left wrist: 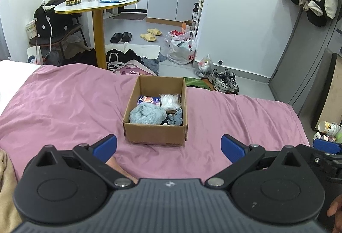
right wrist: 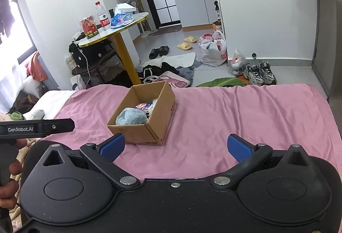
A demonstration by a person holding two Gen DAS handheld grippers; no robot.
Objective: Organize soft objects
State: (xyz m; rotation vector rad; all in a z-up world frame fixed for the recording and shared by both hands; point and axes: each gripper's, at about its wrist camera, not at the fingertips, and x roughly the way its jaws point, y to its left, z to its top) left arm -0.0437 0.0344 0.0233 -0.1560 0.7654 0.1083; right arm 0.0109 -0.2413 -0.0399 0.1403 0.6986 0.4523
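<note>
My left gripper is matte black plastic with a ribbed grey centre plate, two round housings with raised discs, silver pivot screws and ridged blue pads on its fingers. My right gripper is the same build, all black and speckled with dust. White "GenRobot.AI" lettering marks the left unit's black side.

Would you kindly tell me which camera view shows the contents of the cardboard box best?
The left wrist view: it looks down into the cardboard box, showing the blue towel and all packets. The right wrist view sees the box obliquely; its wall hides part of the contents.
</note>
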